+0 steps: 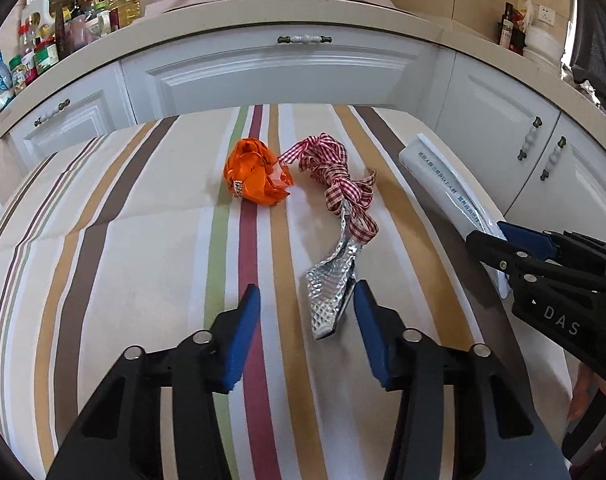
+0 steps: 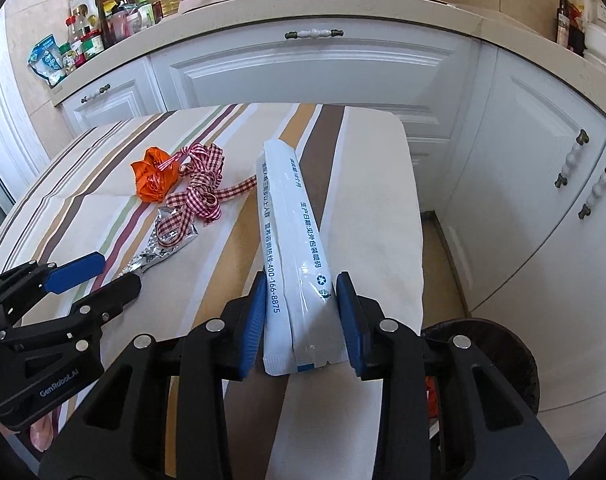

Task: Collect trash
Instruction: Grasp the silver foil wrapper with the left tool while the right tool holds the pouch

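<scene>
The long white packet (image 2: 293, 240), printed in blue with "400-166-8875" and a recycling mark, lies along the right part of the striped counter (image 1: 143, 208) near its edge, its near end clamped between the right gripper's (image 2: 301, 320) blue fingers (image 2: 255, 320). Left of the packet lie a silver foil wrapper (image 1: 331, 288) under a red checked ribbon (image 1: 335, 180), then a crumpled orange wrapper (image 1: 255, 176), with bare cloth further left. The left gripper (image 1: 307, 324), its body marked "GenRobot.AI", has fingers (image 1: 243, 336) parted around the foil's near end, one pad touching it.

Bin (image 2: 515, 344) mostly hidden behind right gripper (image 2: 299, 316), countertop jar labels (image 1: 43, 56) too small
</scene>
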Action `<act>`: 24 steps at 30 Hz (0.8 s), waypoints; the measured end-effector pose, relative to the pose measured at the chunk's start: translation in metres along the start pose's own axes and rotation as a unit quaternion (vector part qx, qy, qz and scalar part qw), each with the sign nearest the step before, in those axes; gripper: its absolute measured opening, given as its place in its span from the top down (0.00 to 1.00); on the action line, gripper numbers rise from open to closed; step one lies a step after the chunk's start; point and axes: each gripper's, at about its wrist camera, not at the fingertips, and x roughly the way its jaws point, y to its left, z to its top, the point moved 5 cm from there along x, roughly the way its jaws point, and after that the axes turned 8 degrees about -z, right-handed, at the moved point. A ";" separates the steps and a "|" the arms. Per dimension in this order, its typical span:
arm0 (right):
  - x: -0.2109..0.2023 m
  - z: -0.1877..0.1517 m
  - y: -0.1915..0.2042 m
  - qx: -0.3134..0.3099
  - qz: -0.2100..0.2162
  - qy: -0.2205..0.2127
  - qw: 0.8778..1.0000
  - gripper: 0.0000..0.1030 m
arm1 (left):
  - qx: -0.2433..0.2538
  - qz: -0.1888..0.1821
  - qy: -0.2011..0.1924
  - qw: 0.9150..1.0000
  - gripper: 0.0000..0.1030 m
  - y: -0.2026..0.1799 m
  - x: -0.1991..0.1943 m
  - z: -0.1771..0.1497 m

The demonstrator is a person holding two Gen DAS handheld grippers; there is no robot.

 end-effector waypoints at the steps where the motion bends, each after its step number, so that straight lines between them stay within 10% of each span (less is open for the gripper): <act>1: 0.000 -0.001 -0.001 0.002 0.001 0.001 1.000 0.67 | 0.001 -0.002 0.003 1.000 0.64 0.000 0.001 -0.001; 5: -0.001 -0.002 -0.001 0.002 0.001 0.001 1.000 0.67 | 0.005 -0.010 0.011 1.000 0.81 -0.002 0.004 -0.001; 24: -0.046 -0.021 -0.007 0.018 -0.007 -0.049 0.999 0.68 | 0.000 -0.003 -0.038 0.999 0.84 0.003 -0.040 -0.016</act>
